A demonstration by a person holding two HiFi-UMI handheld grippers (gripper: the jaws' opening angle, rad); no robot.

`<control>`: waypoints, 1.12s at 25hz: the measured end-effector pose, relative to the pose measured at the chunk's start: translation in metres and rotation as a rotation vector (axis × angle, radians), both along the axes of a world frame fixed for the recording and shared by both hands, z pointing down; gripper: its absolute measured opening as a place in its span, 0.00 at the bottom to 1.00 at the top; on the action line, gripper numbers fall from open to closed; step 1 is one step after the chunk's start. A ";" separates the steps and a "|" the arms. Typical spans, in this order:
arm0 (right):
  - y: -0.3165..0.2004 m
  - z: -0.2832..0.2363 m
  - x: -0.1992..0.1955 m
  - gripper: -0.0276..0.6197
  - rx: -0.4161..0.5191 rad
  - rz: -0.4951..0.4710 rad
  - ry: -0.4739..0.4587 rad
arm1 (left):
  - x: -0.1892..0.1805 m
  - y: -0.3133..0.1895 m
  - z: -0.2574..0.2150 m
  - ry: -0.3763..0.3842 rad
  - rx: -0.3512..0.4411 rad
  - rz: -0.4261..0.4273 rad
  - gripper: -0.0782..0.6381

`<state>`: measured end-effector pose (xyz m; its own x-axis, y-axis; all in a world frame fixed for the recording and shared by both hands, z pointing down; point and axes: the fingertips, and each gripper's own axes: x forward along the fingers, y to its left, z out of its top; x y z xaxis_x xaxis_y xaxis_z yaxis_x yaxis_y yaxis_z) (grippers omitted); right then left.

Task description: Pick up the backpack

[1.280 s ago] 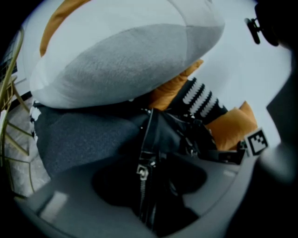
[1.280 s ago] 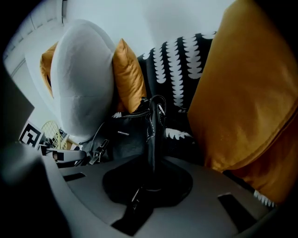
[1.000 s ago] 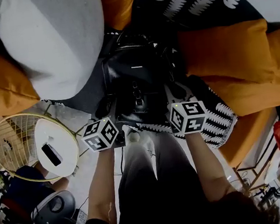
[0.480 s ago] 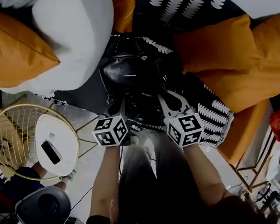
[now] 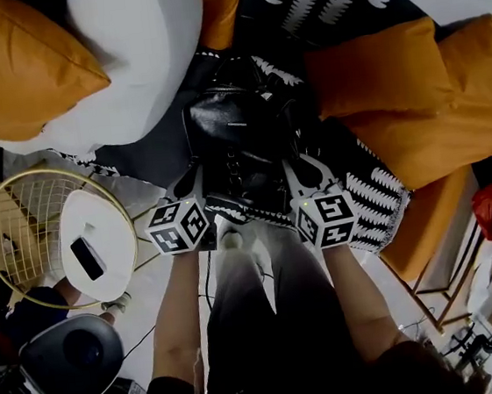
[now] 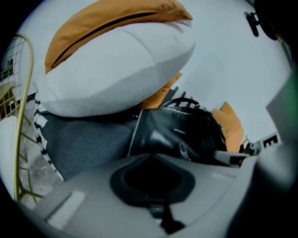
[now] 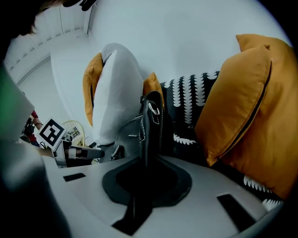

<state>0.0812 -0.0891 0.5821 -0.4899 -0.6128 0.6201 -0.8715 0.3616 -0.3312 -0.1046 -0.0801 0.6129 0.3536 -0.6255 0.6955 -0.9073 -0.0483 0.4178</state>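
Looking down through the head view and spotting the black backpack (image 5: 239,135) on the dark seat (image 5: 149,158), wedged between a white cushion (image 5: 146,53) on the left and orange cushions (image 5: 391,74) on the right, lower edge lying over a black-and-white patterned throw (image 5: 366,200). Seeing the left gripper (image 5: 194,178) up against the backpack's lower left corner and the right gripper (image 5: 303,172) against its lower right. Noting a wire side table (image 5: 20,231) off to the left, well apart from all that.

Switching to the left gripper view: finding the jaws pressed fully together, with only a thin dark strip at the seam, too unclear to call a piece of the backpack. Catching the backpack itself just beyond the tips, tucked under the white cushion.

Over to the right gripper view: finding the jaws nearly closed and clamped on an upright, stitched black edge of the backpack, rising straight out of the gap, with one of the orange cushions close at the right.
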 end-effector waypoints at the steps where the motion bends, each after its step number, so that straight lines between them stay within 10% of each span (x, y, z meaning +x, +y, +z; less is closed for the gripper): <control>1: 0.001 0.002 0.000 0.09 -0.006 0.000 0.002 | -0.002 0.000 0.003 -0.016 -0.001 0.009 0.11; 7: 0.001 0.010 0.005 0.09 -0.018 -0.015 0.017 | -0.005 -0.006 0.011 -0.051 -0.006 0.035 0.13; 15: -0.009 0.025 0.008 0.09 -0.025 -0.045 0.037 | -0.006 -0.026 0.033 -0.041 -0.010 0.050 0.40; 28: -0.015 0.031 0.010 0.09 0.001 -0.117 0.057 | 0.011 -0.064 0.047 0.145 -0.004 0.101 0.69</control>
<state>0.0915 -0.1045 0.6132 -0.5221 -0.5542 0.6483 -0.8407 0.4627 -0.2815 -0.0937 -0.1439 0.6594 0.5111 -0.5792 0.6351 -0.8282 -0.1343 0.5441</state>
